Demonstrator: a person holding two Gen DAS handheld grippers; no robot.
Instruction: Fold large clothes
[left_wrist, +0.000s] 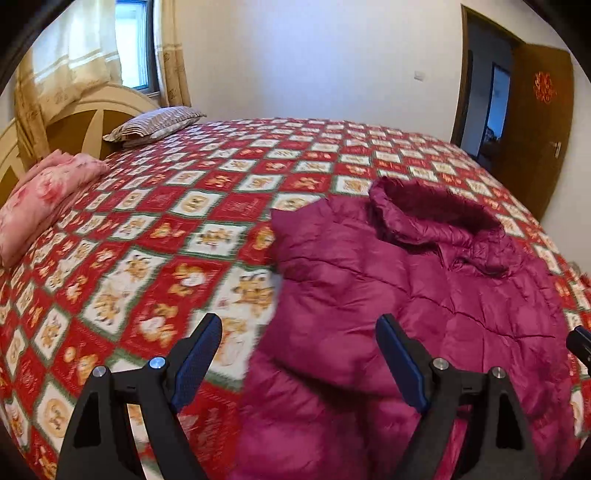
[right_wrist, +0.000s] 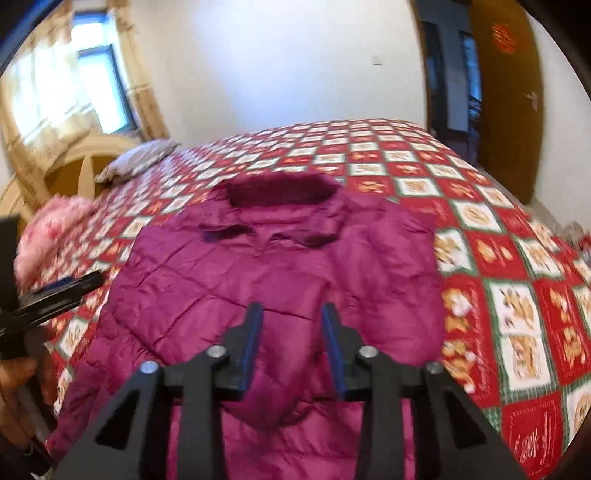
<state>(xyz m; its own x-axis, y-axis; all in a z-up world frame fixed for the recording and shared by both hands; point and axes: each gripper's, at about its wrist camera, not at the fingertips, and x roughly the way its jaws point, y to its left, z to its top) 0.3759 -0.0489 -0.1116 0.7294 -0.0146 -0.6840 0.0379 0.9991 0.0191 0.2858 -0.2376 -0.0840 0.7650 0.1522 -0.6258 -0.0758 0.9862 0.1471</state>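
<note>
The right gripper (right_wrist: 291, 321) has its blue-padded fingers (right_wrist: 254, 332) partly apart, with a fold of the magenta puffer jacket (right_wrist: 280, 266) showing in the gap at lower centre of the right wrist frame; whether the pads press on the cloth cannot be told. The left gripper (left_wrist: 299, 332) has its fingers (left_wrist: 195, 362) spread wide and empty, one over the bedspread, the other over the jacket's edge at the bottom of the left wrist frame. The jacket lies flat on the red and white checked bedspread (left_wrist: 177, 229), its fur-trimmed hood (left_wrist: 436, 210) toward the far side of the bed. A pink floral quilt (left_wrist: 40, 199) and a striped pillow (left_wrist: 155, 123) sit at upper left by the headboard (left_wrist: 85, 118). A brown door (left_wrist: 535, 122) stands open at upper right.
</note>
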